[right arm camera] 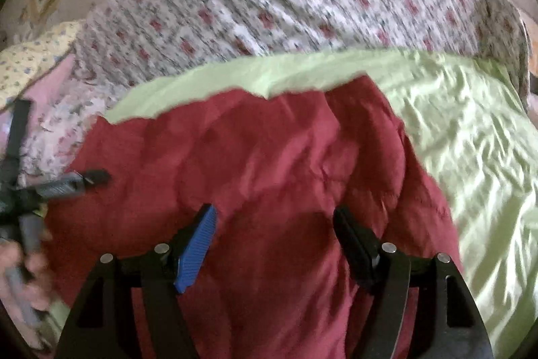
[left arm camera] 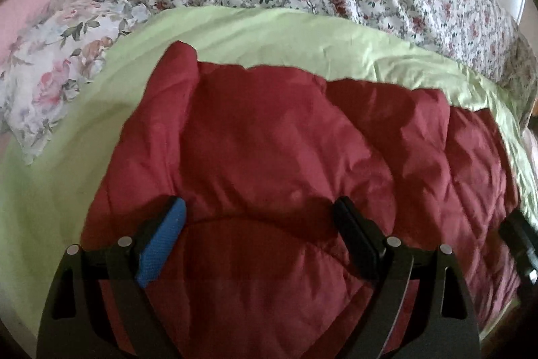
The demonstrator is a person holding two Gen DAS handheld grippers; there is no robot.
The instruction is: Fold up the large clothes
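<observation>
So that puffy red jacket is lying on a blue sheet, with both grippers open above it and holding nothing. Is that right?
Not quite: the sheet under the red jacket is light green, not blue, as both wrist views show. The only blue is a pad on one finger of each gripper. The rest holds: the left gripper and right gripper are open above the jacket, holding nothing.

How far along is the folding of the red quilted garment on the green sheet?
Done: the red quilted garment lies bunched on the green sheet, seemingly with one layer folded over, though creases make this uncertain.
In hand: nothing; the left hand-held gripper and right hand-held gripper are both open above it.
Left: flattening it and making the remaining folds.
</observation>
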